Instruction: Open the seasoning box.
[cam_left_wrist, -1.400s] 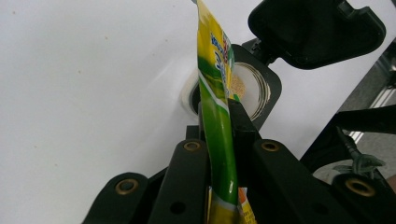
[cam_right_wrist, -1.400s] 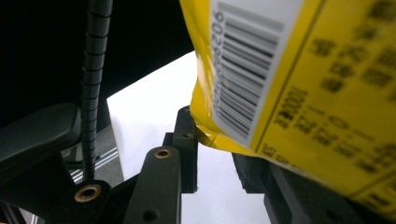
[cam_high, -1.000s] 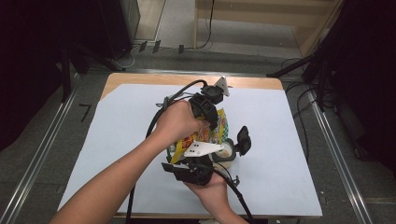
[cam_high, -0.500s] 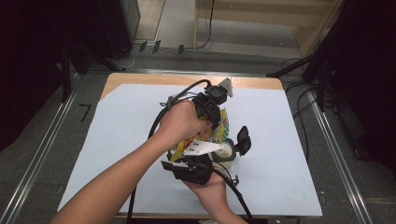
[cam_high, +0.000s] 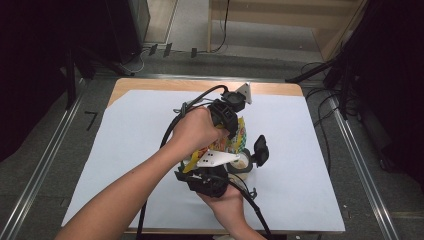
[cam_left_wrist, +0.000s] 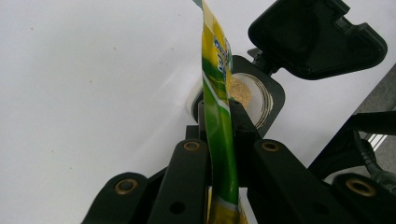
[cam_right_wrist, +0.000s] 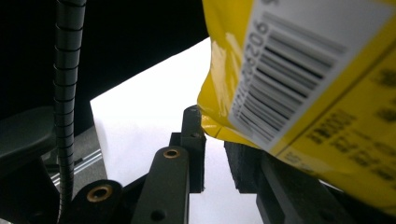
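Right gripper (cam_right_wrist: 212, 140) jaws just closing beside yellow packet (cam_left_wrist: 218, 116), left gripper (cam_left_wrist: 219, 135) still pinching it

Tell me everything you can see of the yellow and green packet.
The packet is a thin, glossy plastic sachet, yellow with green bands and a white barcode label. It stands on edge above the open jar of tan grains. The left gripper is shut on it, pads pressing both faces. The right gripper sits at its lower corner, jaws just closing, one touching, a gap by the other.
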